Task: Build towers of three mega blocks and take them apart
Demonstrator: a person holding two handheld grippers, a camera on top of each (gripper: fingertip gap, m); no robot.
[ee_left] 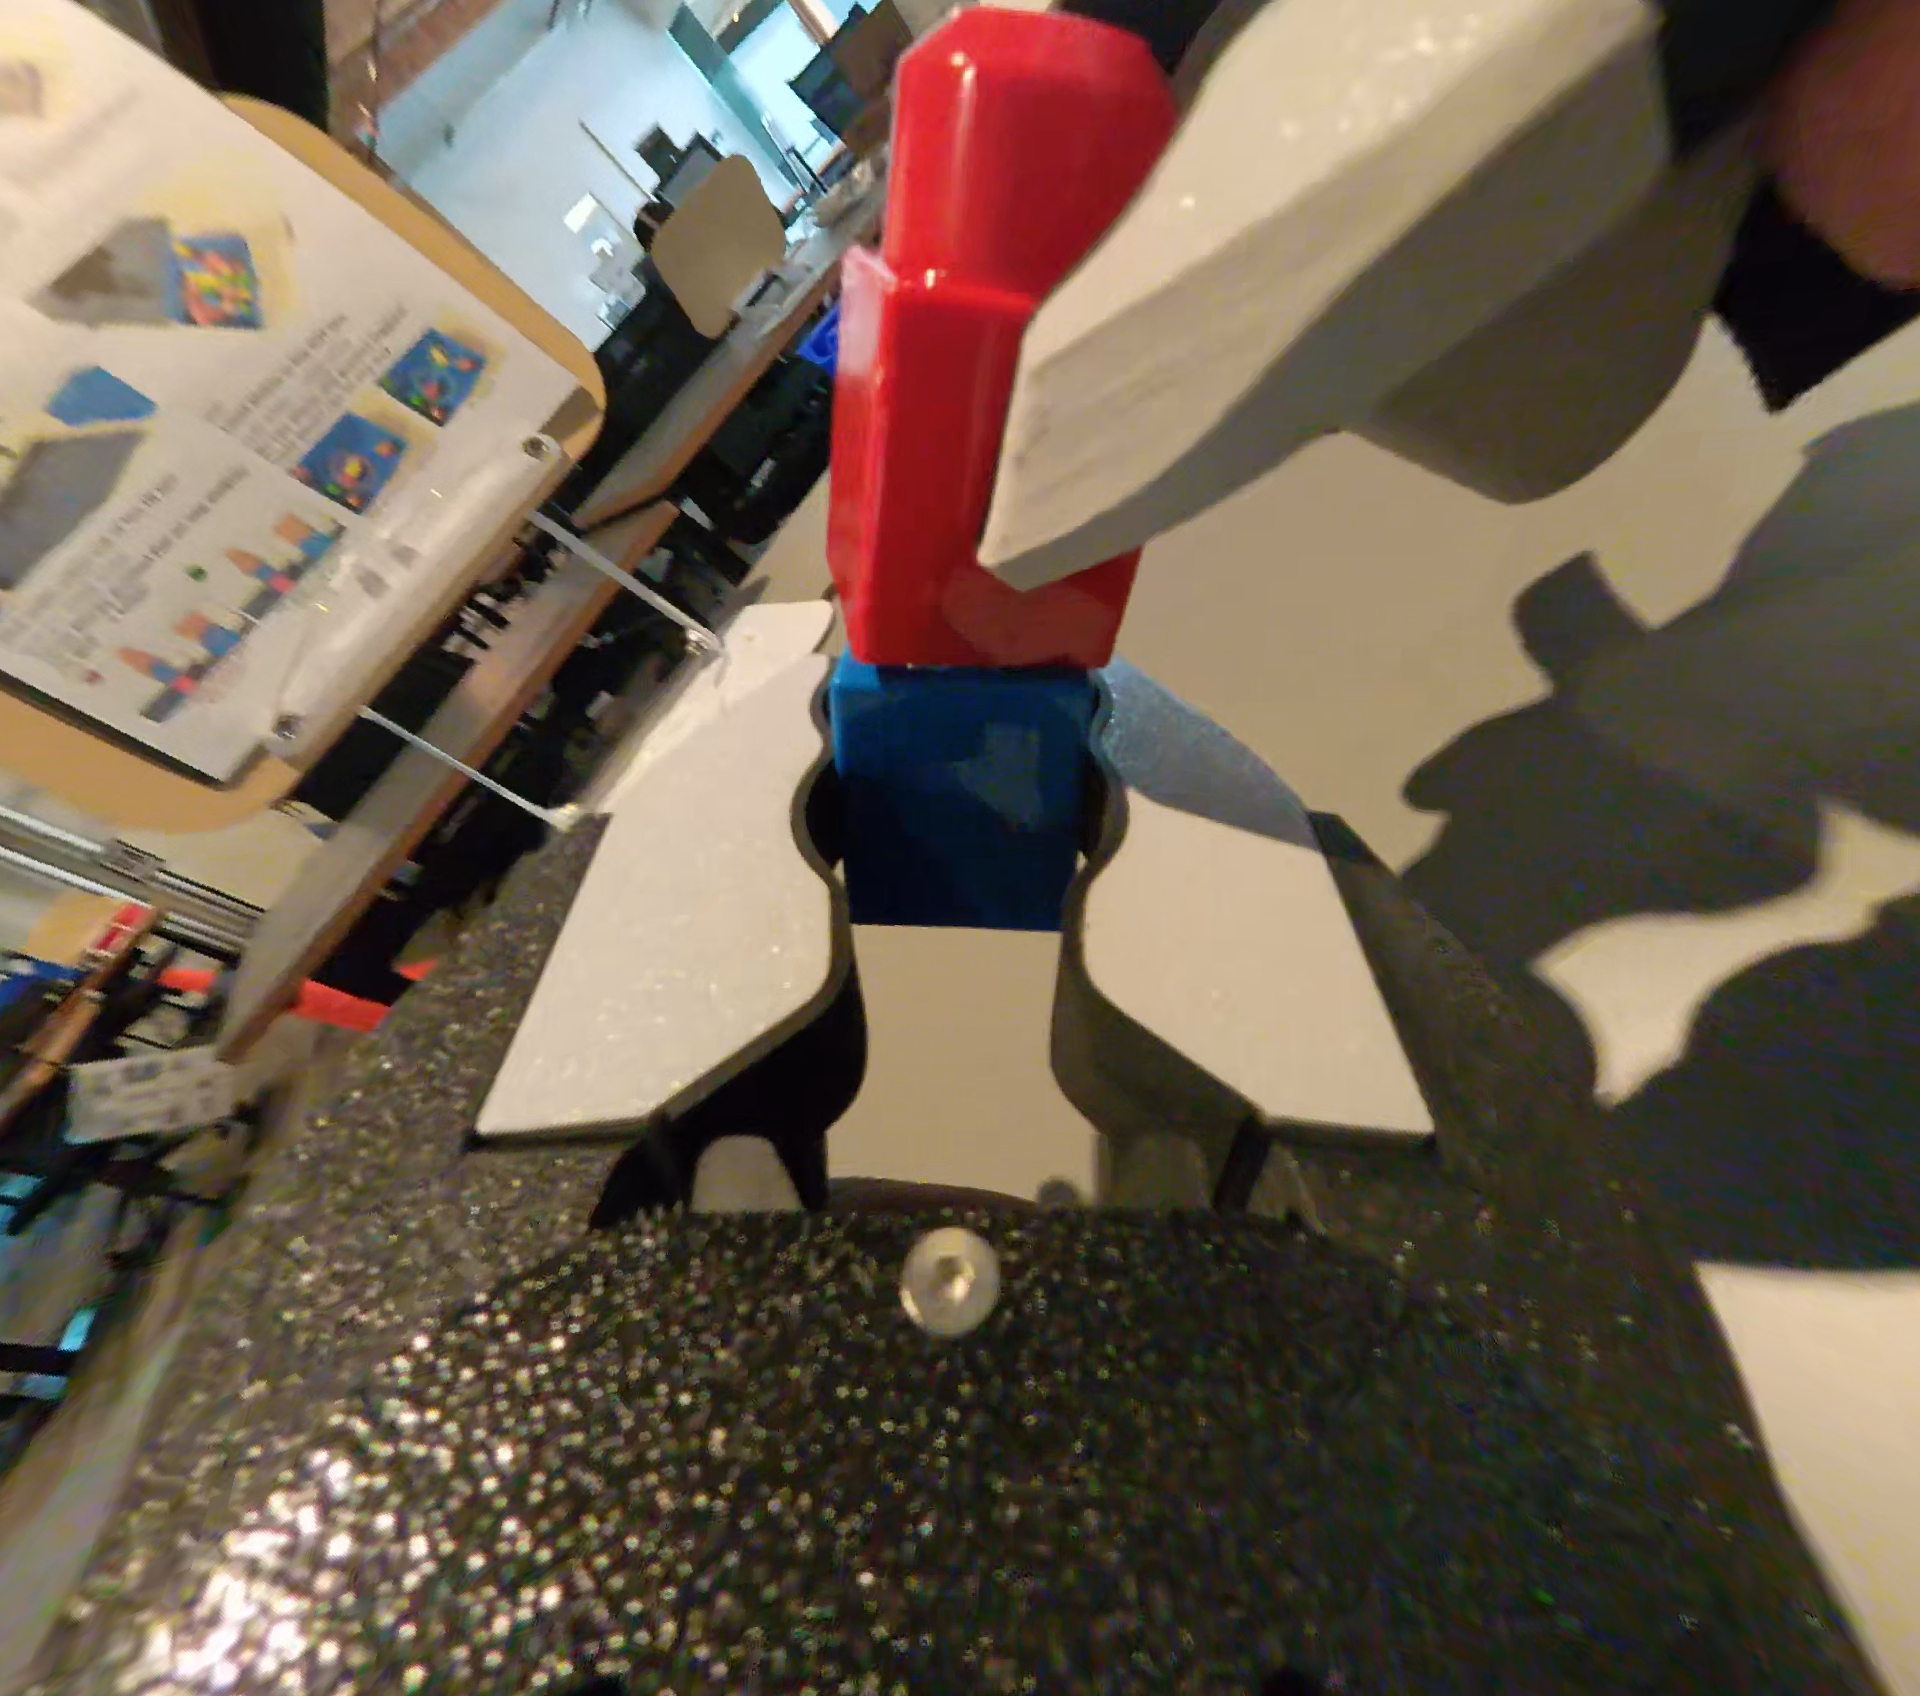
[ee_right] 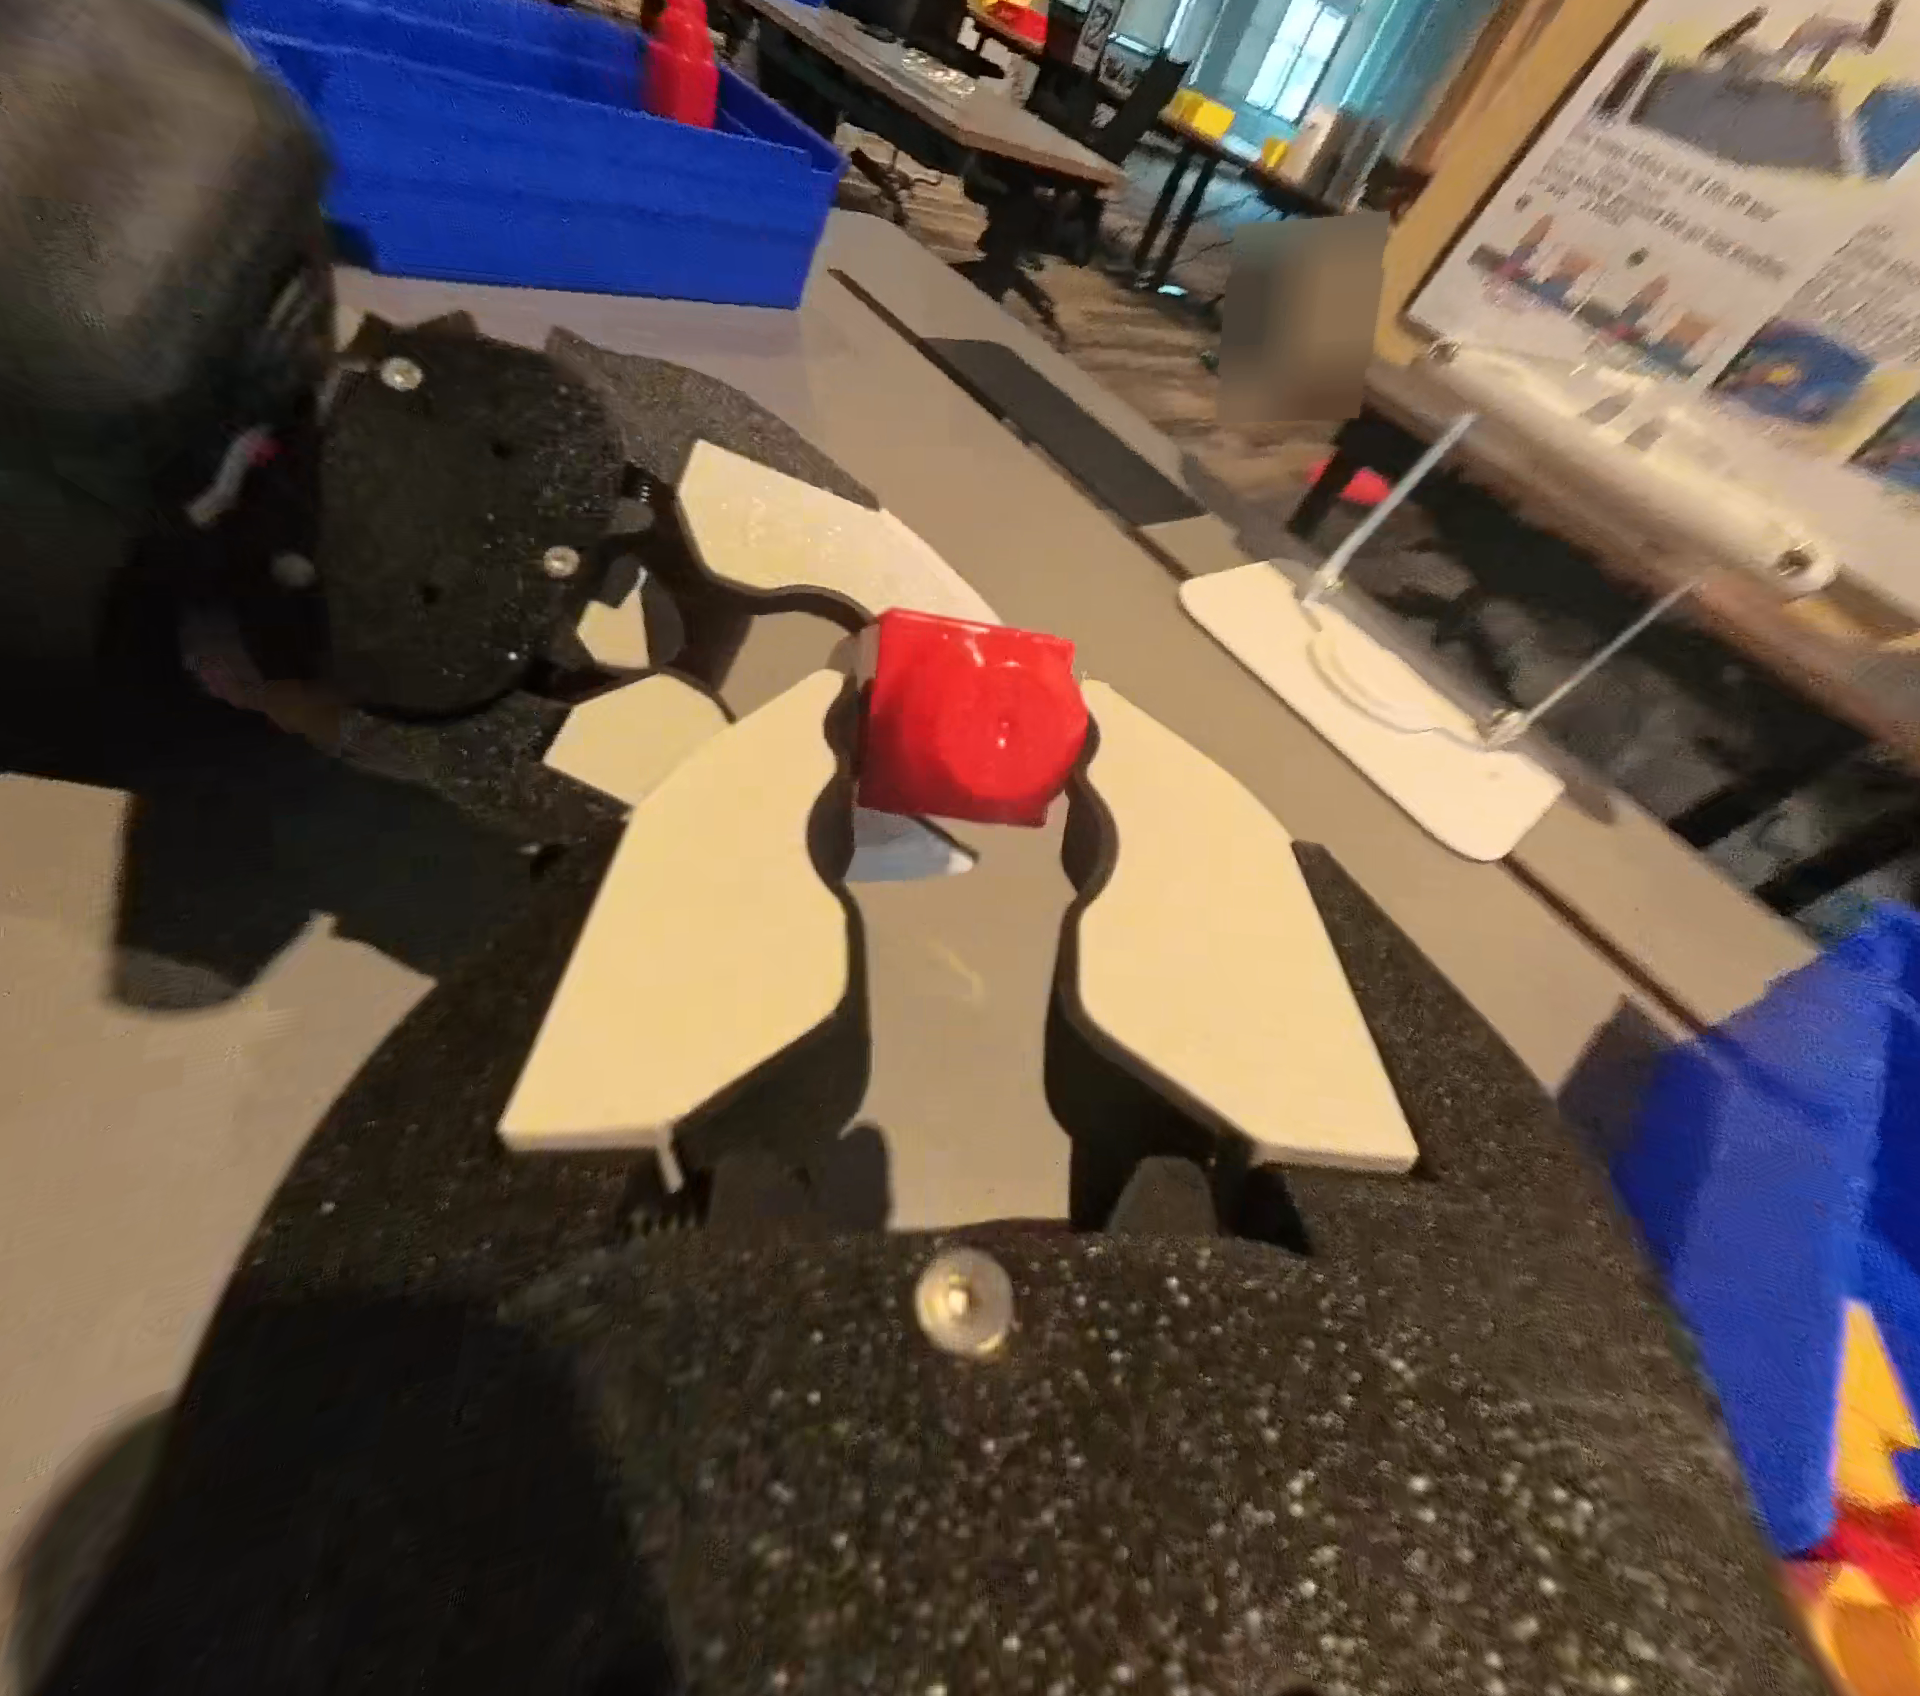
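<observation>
My left gripper [ee_left: 961,773] is shut on a blue block [ee_left: 961,805] that stands on the grey table. A red block [ee_left: 956,503] sits on top of the blue one. My right gripper [ee_right: 961,742] comes down from above and is shut on this red block [ee_right: 961,716]; its white finger [ee_left: 1299,275] shows in the left wrist view against the red block's right side. The left gripper's fingers [ee_right: 800,534] show below the red block in the right wrist view. The blue block is hidden there.
A blue bin [ee_right: 540,160] with a red block tower [ee_right: 681,62] stands at the back left. Another blue bin [ee_right: 1787,1210] with coloured blocks is near right. An instruction board on a clear stand [ee_right: 1382,701] stands to the right; it also shows left in the left wrist view [ee_left: 239,420].
</observation>
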